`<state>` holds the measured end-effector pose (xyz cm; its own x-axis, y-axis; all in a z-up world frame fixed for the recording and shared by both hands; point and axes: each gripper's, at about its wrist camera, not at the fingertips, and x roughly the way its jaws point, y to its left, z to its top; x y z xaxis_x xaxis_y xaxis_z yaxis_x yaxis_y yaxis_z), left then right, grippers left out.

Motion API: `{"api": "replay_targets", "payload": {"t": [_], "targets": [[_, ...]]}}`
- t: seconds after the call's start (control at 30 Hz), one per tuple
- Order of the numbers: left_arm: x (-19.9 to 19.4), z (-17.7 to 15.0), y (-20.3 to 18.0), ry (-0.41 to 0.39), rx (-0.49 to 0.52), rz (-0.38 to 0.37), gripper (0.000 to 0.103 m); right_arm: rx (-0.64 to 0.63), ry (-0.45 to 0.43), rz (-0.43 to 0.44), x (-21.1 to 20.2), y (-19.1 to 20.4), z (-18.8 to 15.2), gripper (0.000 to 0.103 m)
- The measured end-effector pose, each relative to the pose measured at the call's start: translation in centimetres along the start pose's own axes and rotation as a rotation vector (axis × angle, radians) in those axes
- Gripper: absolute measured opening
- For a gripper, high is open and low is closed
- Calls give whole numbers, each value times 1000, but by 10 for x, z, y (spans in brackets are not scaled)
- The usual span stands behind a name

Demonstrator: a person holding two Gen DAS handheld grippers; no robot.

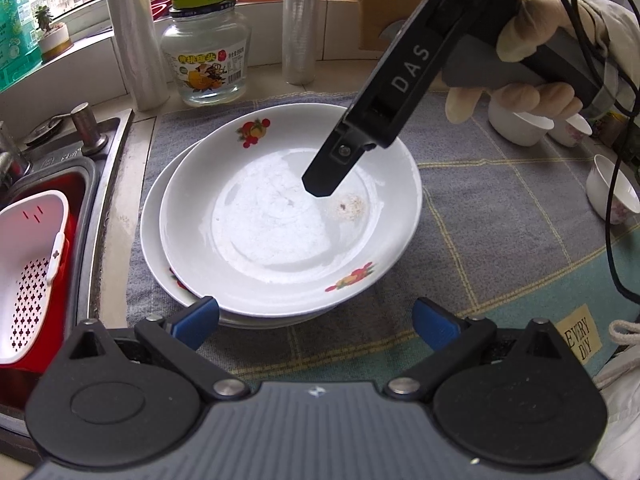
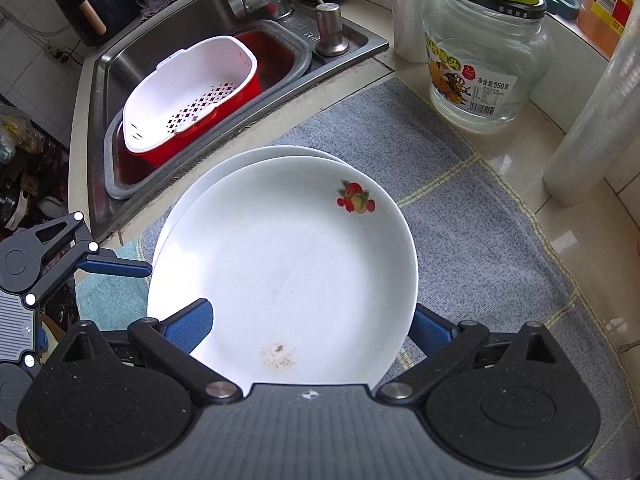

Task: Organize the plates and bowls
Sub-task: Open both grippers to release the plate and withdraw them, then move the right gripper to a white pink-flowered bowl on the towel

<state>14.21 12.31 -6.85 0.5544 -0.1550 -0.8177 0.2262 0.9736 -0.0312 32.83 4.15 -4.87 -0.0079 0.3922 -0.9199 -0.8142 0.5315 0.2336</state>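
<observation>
Up close, the left tool (image 1: 316,322) is open, its two blue fingers (image 1: 196,320) wide apart and holding nothing. It sits just at the near edge of the plates. The right tool (image 2: 310,326) is open too. One of its blue fingers is over the inside of the top plate (image 2: 280,272) and the other is out past the rim, so the rim sits between them, but they do not squeeze it.

Two white plates lie stacked on a gray cloth (image 1: 500,220) on the table. The top plate (image 1: 280,216) sits a bit to one side, so the rim of the bottom plate (image 1: 154,240) peeks out on the sink side. The top plate has small fruit pictures on its rim and a little brown spot (image 1: 348,208) inside.

From the left view, the black right tool reaches down over the top plate, and its tip is near the brown spot. A gloved hand (image 1: 560,48) holds it.

To the right, three small white bowls (image 1: 612,190) sit on the cloth, well apart from the plates.

On the sink side, a white strainer (image 2: 188,92) rests in a red tub (image 2: 272,60) inside the sink (image 2: 120,60).

Farther back, a glass jar (image 1: 206,52) with a green lid stands between two rolls of clear wrap (image 1: 134,36). A tiny plant (image 1: 50,32) sits by the window.
</observation>
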Motion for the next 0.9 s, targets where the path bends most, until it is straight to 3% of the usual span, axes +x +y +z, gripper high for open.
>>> {"api": "replay_targets", "payload": {"t": [0.23,0.4,0.57,0.73,0.9], "targets": [[-14,-11,-2,-87,-61,34,102,-12,-47,-29,11,10,-8,103],[-28,-15,-10,-170,-52,74,102,-11,-98,-68,7,14,-18,103],[-34,-14,-20,-267,-44,94,102,39,-212,-193,-14,18,-46,103],[-29,-4,-36,-336,-5,49,102,177,-325,-358,-38,15,-97,103],[-8,12,-64,-303,52,-54,102,336,-385,-481,-66,5,-155,103]]}}
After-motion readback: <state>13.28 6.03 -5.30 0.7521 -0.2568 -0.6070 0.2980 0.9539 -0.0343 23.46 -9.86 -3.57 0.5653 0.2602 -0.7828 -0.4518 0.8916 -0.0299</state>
